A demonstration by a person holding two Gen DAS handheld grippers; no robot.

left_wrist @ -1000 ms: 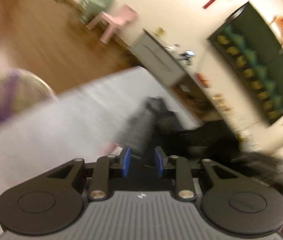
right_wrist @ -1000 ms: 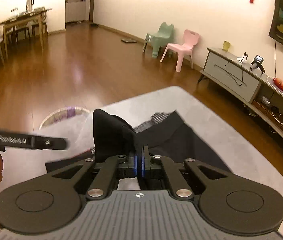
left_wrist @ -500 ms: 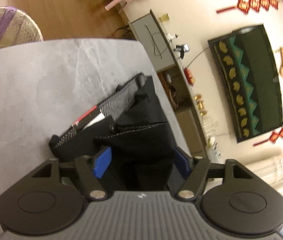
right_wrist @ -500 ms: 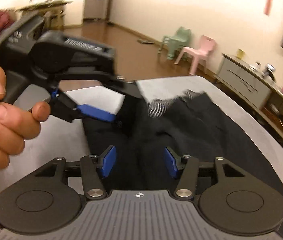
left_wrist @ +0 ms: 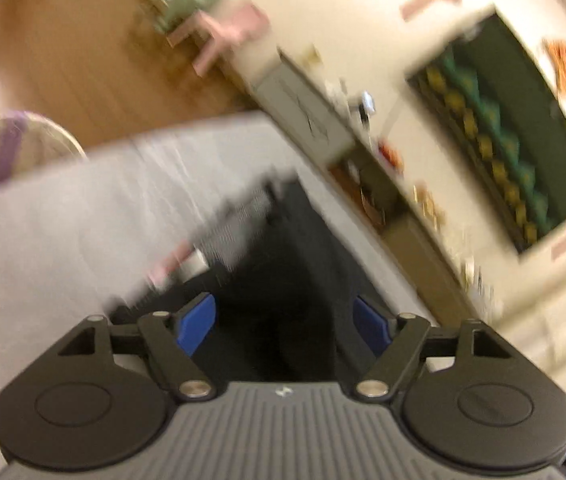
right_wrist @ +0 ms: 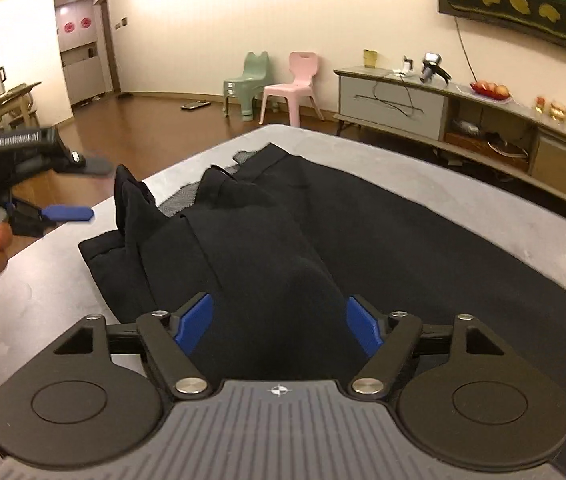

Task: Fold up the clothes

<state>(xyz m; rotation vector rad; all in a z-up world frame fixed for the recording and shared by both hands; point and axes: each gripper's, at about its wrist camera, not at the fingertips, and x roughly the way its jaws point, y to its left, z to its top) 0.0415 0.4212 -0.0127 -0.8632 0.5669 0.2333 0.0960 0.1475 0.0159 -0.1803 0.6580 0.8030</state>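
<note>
Here we have both grippers spread wide and holding nothing: our right gripper (right_wrist: 279, 324) hovers low over the black trousers (right_wrist: 323, 232), which lie rumpled on the grey counter (right_wrist: 423, 168) with one corner standing in a loose peak, while our left gripper (left_wrist: 285, 322) hangs just beside that bunched end in a blurred view. We judge the cloth soft, light and limp, likely to sag and slide, so we would pinch it at a seamed edge such as the waistband or hem, not mid-panel.
</note>
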